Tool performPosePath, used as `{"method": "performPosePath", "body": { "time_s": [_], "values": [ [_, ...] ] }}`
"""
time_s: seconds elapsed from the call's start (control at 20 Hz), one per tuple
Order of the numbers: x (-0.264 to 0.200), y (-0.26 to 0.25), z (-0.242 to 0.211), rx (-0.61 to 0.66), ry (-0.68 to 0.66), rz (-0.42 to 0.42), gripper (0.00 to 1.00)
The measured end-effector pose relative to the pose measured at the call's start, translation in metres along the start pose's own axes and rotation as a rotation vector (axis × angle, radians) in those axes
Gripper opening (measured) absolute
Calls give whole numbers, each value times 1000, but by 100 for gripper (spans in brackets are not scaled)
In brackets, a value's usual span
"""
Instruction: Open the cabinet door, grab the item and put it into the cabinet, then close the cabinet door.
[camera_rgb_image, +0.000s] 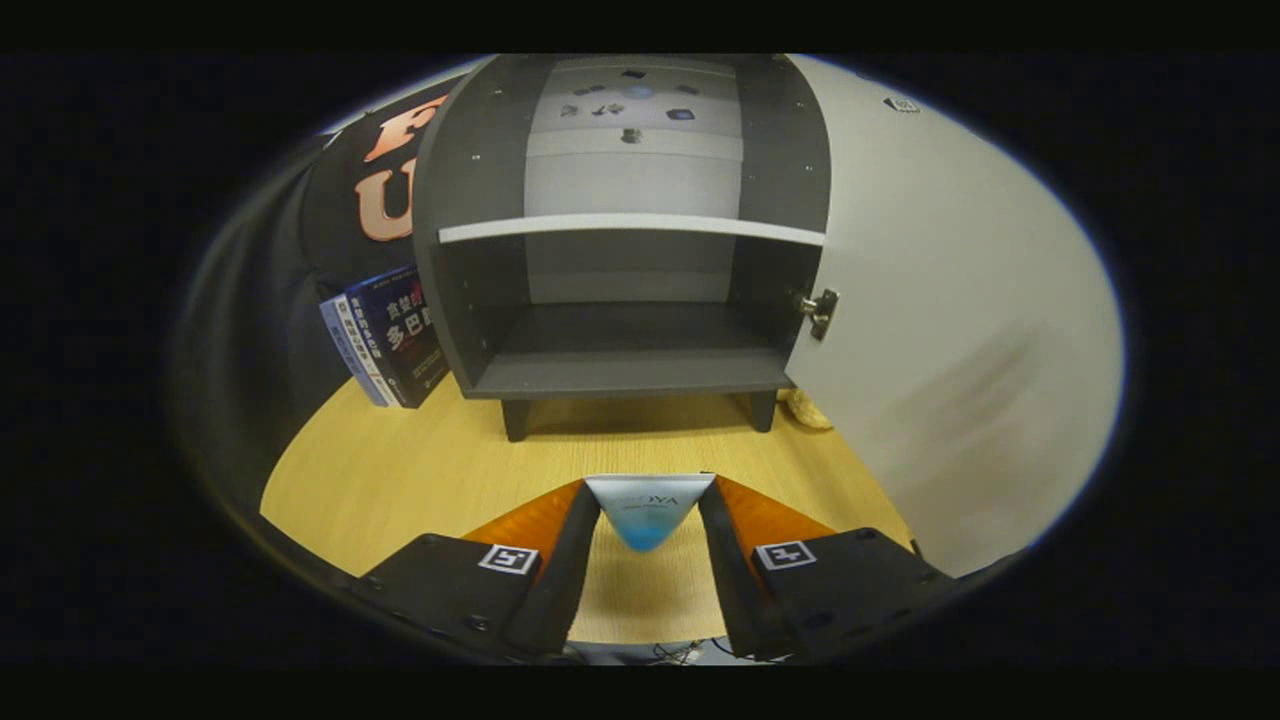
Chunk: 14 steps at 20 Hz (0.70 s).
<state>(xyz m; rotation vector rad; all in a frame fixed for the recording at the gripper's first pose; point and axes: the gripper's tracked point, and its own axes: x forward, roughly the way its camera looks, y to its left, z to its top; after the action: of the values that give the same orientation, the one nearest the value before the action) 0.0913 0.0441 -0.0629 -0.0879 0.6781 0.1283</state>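
Clamping a small white-and-blue packet (648, 512) between both fingers, the claw (648, 525) hovers over the wooden table (400, 470). Farther off stands the dark cabinet (625, 240), its white door (950, 330) swung open rightward, books (385, 335) leaning at its left side.

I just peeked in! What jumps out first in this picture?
Right ahead stands a dark grey cabinet on the wooden table, its white door swung wide open. The gripper is shut on a white and blue tube. Blue books lean beside the cabinet.
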Motion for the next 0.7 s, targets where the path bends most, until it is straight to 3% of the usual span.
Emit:
{"method": "performPosePath", "body": {
  "time_s": [0.35,0.7],
  "values": [
    [-39,12,95,32,-15,59,65],
    [-53,9,187,-6,-64,50,65]
  ]
}}
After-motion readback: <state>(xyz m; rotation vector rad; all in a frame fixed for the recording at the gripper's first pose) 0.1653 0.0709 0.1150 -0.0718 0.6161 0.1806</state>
